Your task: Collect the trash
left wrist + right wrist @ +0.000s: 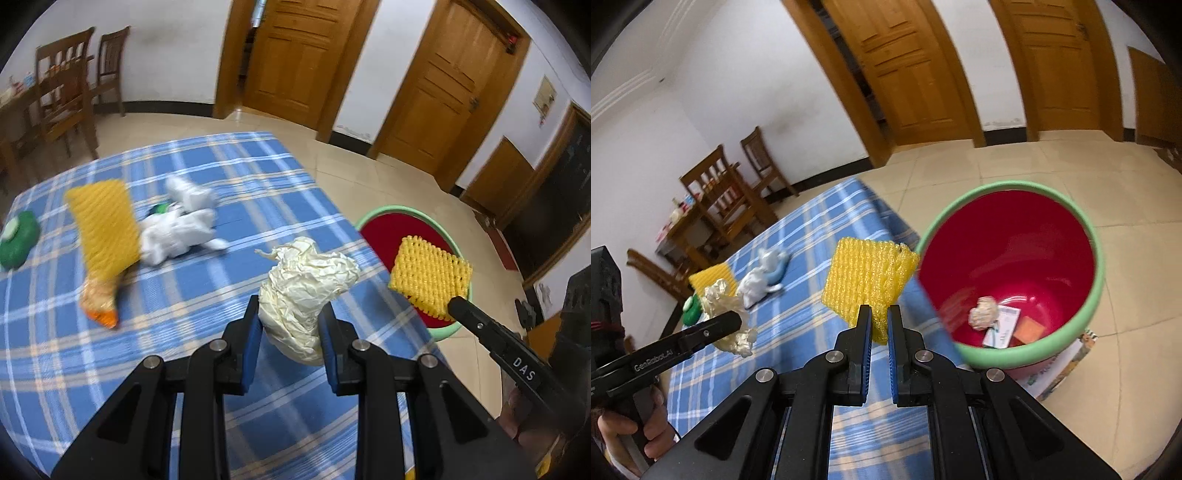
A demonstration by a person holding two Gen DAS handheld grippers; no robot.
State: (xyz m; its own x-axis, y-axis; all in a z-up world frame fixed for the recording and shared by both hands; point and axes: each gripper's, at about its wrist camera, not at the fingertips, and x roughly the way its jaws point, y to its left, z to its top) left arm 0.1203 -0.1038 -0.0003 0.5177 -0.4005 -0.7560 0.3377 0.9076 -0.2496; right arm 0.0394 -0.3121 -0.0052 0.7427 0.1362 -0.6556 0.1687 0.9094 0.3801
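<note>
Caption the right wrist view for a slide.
Right gripper carries yellow foam netting toward the red bin beside the plaid table.

White letters reading "DAS" stood on the black finger of the right gripper [454, 302] in the left wrist view. The black side of the left gripper [735, 321] bore pale lettering, "GenRobot.AI", in the right wrist view. Print on the white card in the red bucket [1003, 326] was too small to read.

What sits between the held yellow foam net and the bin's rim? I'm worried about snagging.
Nothing: in the right wrist view the yellow foam net nearly meets the bin rim.
</note>
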